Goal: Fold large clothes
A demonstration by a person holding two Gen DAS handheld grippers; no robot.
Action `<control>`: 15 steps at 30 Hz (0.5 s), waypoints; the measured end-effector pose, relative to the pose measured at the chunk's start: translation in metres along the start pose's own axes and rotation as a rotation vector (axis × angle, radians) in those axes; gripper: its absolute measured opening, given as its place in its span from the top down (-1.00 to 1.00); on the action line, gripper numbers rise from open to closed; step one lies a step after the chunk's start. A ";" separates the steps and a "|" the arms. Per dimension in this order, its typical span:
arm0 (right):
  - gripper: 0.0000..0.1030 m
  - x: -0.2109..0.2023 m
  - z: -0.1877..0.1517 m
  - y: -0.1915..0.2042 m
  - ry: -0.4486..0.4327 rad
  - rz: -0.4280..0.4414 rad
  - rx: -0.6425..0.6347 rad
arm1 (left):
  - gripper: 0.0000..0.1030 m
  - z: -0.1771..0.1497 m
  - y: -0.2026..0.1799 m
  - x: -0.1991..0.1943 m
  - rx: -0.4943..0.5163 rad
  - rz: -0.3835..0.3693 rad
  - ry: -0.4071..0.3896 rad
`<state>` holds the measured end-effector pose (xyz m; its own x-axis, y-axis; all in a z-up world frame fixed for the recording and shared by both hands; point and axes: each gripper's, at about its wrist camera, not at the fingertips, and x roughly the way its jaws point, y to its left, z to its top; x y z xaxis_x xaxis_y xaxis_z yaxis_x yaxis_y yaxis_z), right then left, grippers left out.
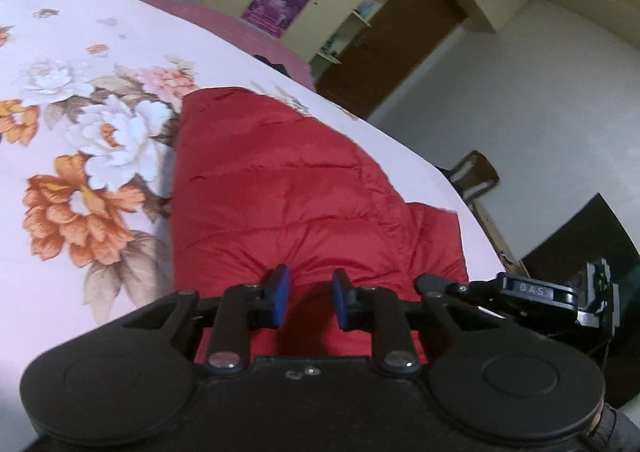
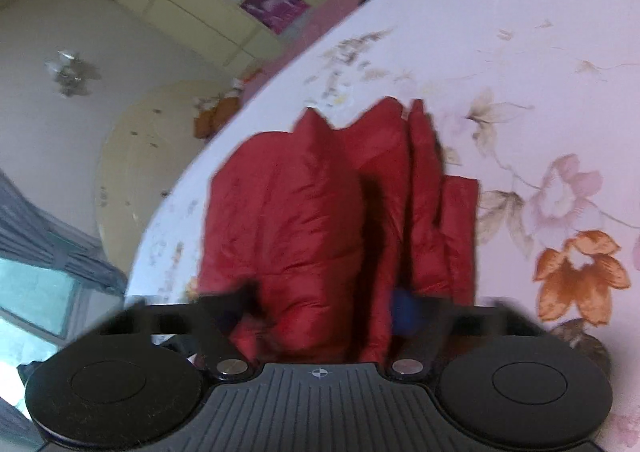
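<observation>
A red puffy jacket [image 1: 288, 188] lies on a bed with a pink floral sheet [image 1: 80, 52]. My left gripper [image 1: 310, 298] is open, its blue pads [image 1: 280, 292] apart over the jacket's near end with red fabric between them. The other gripper's body shows at the right of the left wrist view [image 1: 532, 292]. In the right wrist view the jacket [image 2: 304, 220] is bunched into upright folds. My right gripper [image 2: 328, 304] is open wide around a thick fold; one blue pad [image 2: 404, 312] shows at the right, the left finger is blurred.
The bed's edge curves close to the jacket in both views [image 2: 168, 220]. Yellow cabinets with purple posters [image 1: 276, 0] stand beyond the bed. A wooden chair [image 1: 476, 176] and a dark object [image 1: 580, 248] are on the floor beside it.
</observation>
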<state>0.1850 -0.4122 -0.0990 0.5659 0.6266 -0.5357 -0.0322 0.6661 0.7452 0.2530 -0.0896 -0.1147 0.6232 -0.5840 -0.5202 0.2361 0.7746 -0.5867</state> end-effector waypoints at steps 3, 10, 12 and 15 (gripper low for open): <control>0.42 -0.020 -0.008 0.004 -0.070 -0.006 -0.040 | 0.59 0.000 -0.010 0.007 0.065 -0.011 0.017; 0.42 -0.001 -0.033 -0.037 -0.079 -0.074 0.055 | 0.62 -0.003 -0.022 0.044 0.192 0.052 0.122; 0.41 -0.006 -0.033 -0.030 -0.079 -0.104 0.031 | 0.62 -0.003 -0.026 0.043 0.221 0.067 0.132; 0.41 -0.030 -0.030 -0.004 -0.147 -0.196 -0.059 | 0.38 0.002 -0.036 0.030 0.265 0.094 0.115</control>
<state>0.1439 -0.4216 -0.0984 0.6797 0.4207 -0.6009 0.0441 0.7943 0.6060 0.2647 -0.1346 -0.1084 0.5663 -0.5185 -0.6406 0.3769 0.8542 -0.3583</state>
